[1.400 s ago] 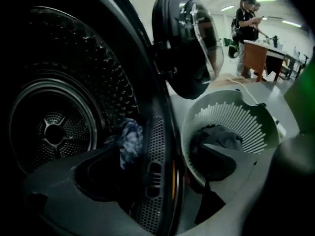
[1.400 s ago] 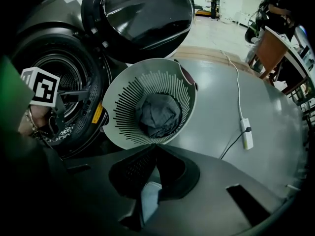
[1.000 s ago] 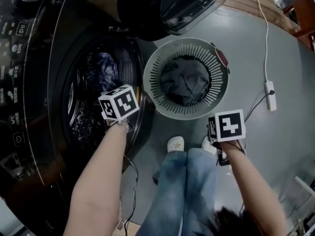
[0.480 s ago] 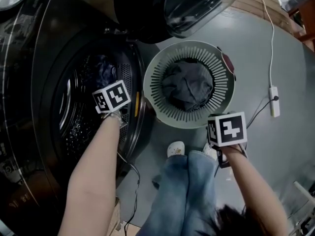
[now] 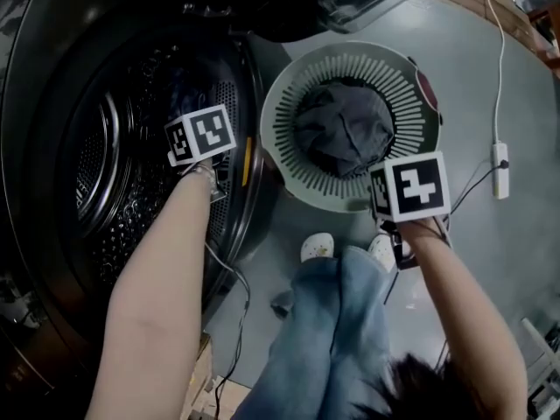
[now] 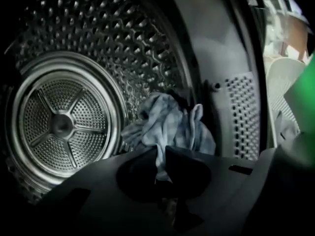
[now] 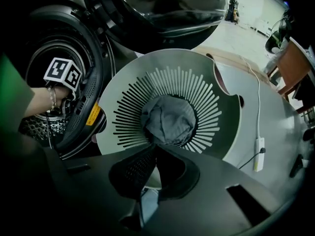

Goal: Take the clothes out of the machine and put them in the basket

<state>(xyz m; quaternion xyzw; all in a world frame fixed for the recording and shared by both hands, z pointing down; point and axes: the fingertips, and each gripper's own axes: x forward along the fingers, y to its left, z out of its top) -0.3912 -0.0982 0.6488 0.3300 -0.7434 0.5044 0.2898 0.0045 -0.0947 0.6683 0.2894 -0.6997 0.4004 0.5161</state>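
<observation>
Fingers [image 6: 187,166] of the left gripper [image 6: 160,154] have just closed, pinching the blue cloth [image 6: 167,124] in the drum [image 6: 64,122]; the basket [image 5: 289,138] lies rightward, by the empty, pressed-together right gripper [image 7: 152,149].

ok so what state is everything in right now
machine door: open
drum: blue cloth lying inside
left gripper: jaws just closed, shut on the blue cloth
right gripper: shut, empty, above the basket rim
basket: upright, dark garment bunched in it
</observation>
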